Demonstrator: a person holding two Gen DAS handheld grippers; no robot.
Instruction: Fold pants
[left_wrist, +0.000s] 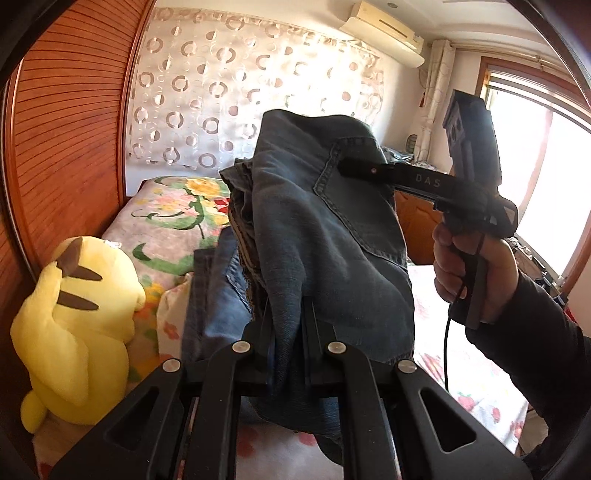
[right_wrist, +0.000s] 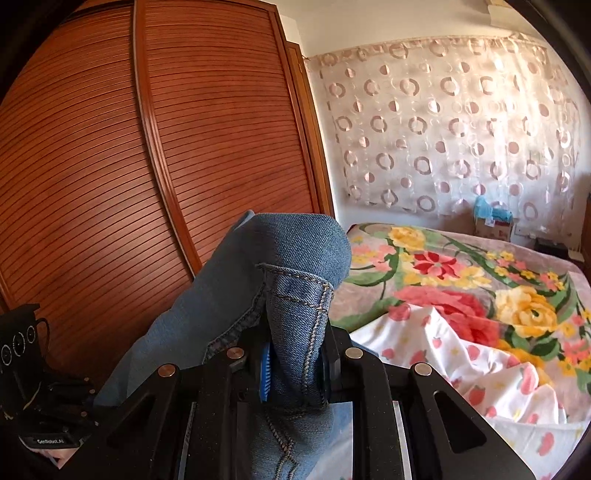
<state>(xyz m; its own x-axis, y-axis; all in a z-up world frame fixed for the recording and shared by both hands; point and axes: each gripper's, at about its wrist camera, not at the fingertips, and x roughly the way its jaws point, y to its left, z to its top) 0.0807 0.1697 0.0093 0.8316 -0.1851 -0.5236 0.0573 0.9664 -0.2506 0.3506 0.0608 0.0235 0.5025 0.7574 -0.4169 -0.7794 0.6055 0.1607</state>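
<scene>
Left wrist view: my left claw (left_wrist: 286, 332) is clamped tight on a bunch of the pants (left_wrist: 325, 229), the denim squeezed into a thin fold between its two black fingers and rising straight ahead of it in a tall, rumpled heap that blocks most of what lies beyond. Ahead and to the right of that claw, the right claw (left_wrist: 345, 166) comes in from the side, its black fingertips pressed into the cloth at the edge of a stitched back pocket, with the hand (left_wrist: 469, 266) that carries it wrapped around the handle and a dark sleeve (left_wrist: 535, 339) trailing off to the lower right. To the left of my left claw a yellow plush toy (left_wrist: 74, 328) sits against the wooden wardrobe (left_wrist: 66, 129), and the bed (left_wrist: 166, 229) with its flowered blanket runs away behind the denim toward a patterned curtain (left_wrist: 236, 92). In the right wrist view, the right claw (right_wrist: 295, 363) is closed on a thick seamed roll of the pants (right_wrist: 295, 295), blue pads (right_wrist: 265, 369) biting the cloth on either side; the fabric stands up directly in front of it and drapes away to its left, held clear of the bed. Low on the left of this claw the body of the left claw (right_wrist: 29, 373) shows at the frame edge, its fingers out of view here. To the right of the right claw lies the flowered blanket (right_wrist: 461, 288), with a white strawberry-print sheet (right_wrist: 480, 376) crumpled on top of it nearer to me.
</scene>
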